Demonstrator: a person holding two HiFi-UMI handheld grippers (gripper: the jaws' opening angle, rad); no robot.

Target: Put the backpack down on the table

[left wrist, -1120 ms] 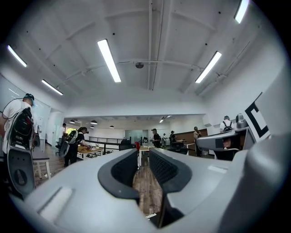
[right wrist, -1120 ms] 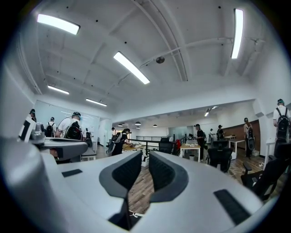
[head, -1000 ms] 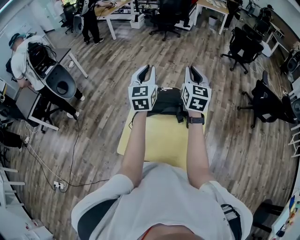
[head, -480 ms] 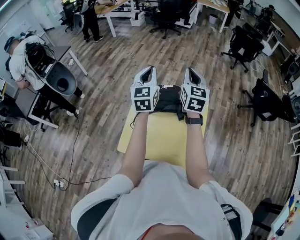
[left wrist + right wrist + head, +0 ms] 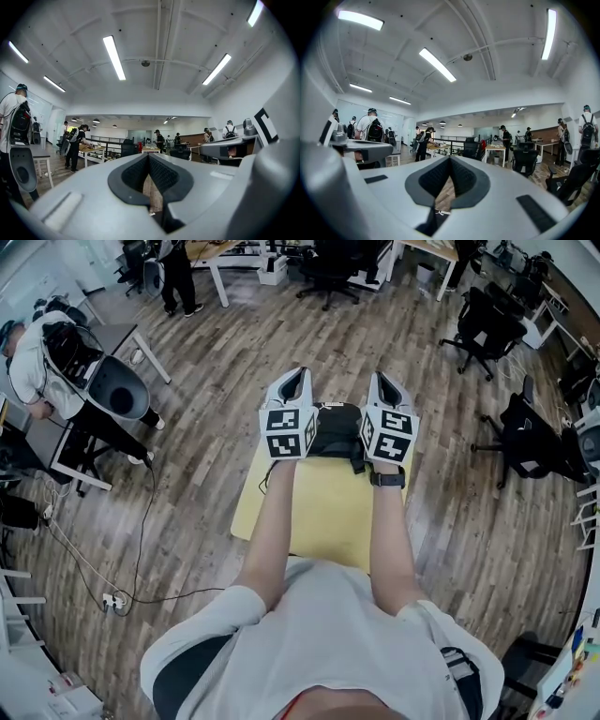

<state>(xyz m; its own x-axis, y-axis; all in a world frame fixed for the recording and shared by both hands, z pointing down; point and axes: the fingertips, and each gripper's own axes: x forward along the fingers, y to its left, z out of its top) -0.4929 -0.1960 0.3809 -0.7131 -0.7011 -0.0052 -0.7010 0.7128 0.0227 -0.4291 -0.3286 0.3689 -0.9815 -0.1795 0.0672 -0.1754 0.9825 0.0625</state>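
A black backpack (image 5: 336, 432) lies at the far end of a small yellow table (image 5: 328, 512), between my two grippers. My left gripper (image 5: 298, 377) is at its left side and points level, away from me, with its jaws shut tip to tip. My right gripper (image 5: 383, 381) is at the backpack's right side, also level and shut. In the left gripper view the left gripper (image 5: 149, 157) shows closed dark pads, with a dark bit of backpack (image 5: 162, 223) below them. The right gripper view shows the same: the right gripper (image 5: 450, 161) closed above a bit of backpack (image 5: 432, 221). I see nothing held between either pair of tips.
Wood floor surrounds the table. A person (image 5: 33, 362) bends over a desk at the left, with cables (image 5: 112, 601) on the floor nearby. Black office chairs (image 5: 487, 329) stand at the back and right. More desks (image 5: 220, 254) and people are at the far end.
Both grippers and the backpack keep their places over the table. Only the head view has shifted slightly.
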